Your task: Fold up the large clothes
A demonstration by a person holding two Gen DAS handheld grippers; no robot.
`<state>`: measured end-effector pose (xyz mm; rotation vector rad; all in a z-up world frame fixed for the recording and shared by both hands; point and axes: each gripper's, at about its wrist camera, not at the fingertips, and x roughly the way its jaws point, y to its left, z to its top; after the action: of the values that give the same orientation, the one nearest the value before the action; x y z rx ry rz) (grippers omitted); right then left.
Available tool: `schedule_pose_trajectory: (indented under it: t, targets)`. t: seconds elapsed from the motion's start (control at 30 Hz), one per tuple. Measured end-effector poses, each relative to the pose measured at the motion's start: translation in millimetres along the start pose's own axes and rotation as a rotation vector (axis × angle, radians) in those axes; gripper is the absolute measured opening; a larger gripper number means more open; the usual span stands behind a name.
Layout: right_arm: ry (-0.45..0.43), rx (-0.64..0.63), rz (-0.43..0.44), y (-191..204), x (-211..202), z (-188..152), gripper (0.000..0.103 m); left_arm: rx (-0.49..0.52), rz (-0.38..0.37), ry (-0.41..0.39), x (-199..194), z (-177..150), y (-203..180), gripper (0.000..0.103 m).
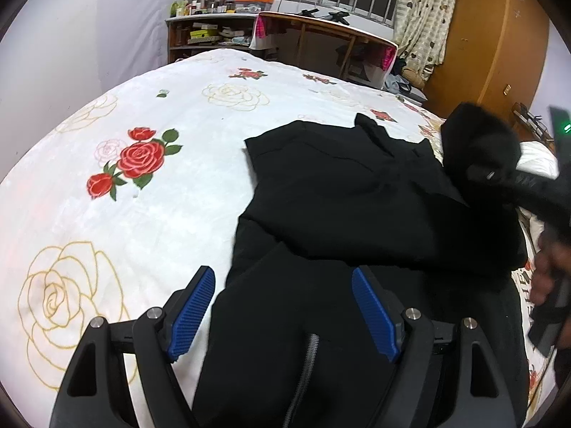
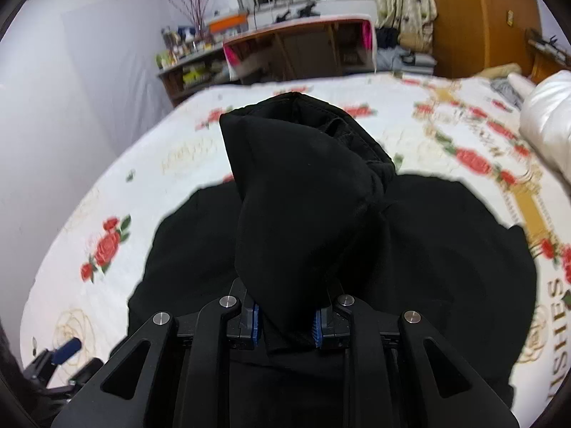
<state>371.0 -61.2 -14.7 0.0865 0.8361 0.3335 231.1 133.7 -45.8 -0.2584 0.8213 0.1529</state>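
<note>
With your right claw (image 2: pixel 287 324) clamped on the black garment's (image 1: pixel 357 196) lifted sleeve end, carry it across the body, left claw (image 1: pixel 283 312) open, ready to pin.

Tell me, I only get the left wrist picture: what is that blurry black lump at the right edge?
Observer: It is a bunched part of the black garment, raised above the bed and pinched in the right claw.
Operator: So that claw is shut?
Observer: Yes. Its blue pads press the cloth from both sides, while the left claw that you see is open, over the garment's near end.
Operator: Anything on the bed past my right edge?
Observer: A white puffy item lies at the right side of the floral bedspread; I cannot tell what it is.
</note>
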Motion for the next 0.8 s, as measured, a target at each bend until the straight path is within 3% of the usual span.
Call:
schedule_pose_trajectory:
  t: [0.23, 0.33, 0.37, 0.4, 0.63, 0.8]
  targets:
    - [0.091, -0.030, -0.013, 11.8, 43.6, -17.6, 0.026, -0.011, 0.002, 0.013, 11.4, -2.0, 10.4, 0.081]
    - [0.095, -0.035, 0.030, 13.7, 47.2, -21.0, 0.044, -0.012, -0.002, 0.014, 14.9, 0.0, 10.5, 0.081]
    - [0.090, -0.033, 0.062, 15.5, 44.6, -20.9, 0.059, -0.012, -0.005, 0.012, 15.3, 1.5, 9.7, 0.081]
    - [0.085, -0.043, 0.075, 19.9, 42.3, -20.8, 0.066, -0.012, -0.008, 0.010, 14.5, 2.1, 8.7, 0.081]
    - [-0.006, -0.054, 0.128, 24.4, -3.0, -11.7, 0.066, -0.005, -0.064, -0.030, 6.0, 26.6, -12.3, 0.081]
    - [-0.075, -0.015, 0.067, -15.9, -48.3, -11.0, 0.066, 0.007, -0.165, -0.046, 9.5, 54.4, -46.9, 0.085]
